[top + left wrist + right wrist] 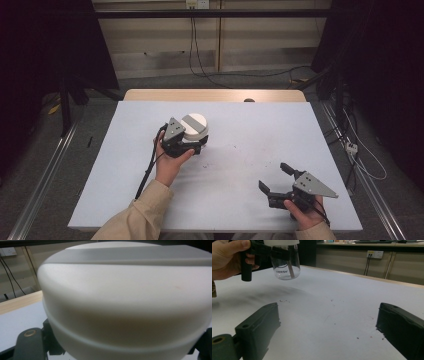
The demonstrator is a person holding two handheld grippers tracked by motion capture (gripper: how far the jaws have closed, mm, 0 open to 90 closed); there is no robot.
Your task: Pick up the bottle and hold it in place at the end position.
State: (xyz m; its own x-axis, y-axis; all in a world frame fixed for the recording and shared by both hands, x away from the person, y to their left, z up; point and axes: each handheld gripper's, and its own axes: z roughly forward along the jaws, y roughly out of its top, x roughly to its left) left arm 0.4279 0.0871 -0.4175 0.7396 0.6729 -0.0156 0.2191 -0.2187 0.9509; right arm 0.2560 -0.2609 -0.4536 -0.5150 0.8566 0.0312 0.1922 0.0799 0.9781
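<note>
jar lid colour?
White, with a grey band across the top. The lid shows best in the left gripper view; the jar below it is clear glass.

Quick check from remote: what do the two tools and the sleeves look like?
Both the left tool and right tool are black with two blocky jaws, each topped by a grey three-cornered plate. A black cable trails from the left one. Both sleeves are beige.
</note>
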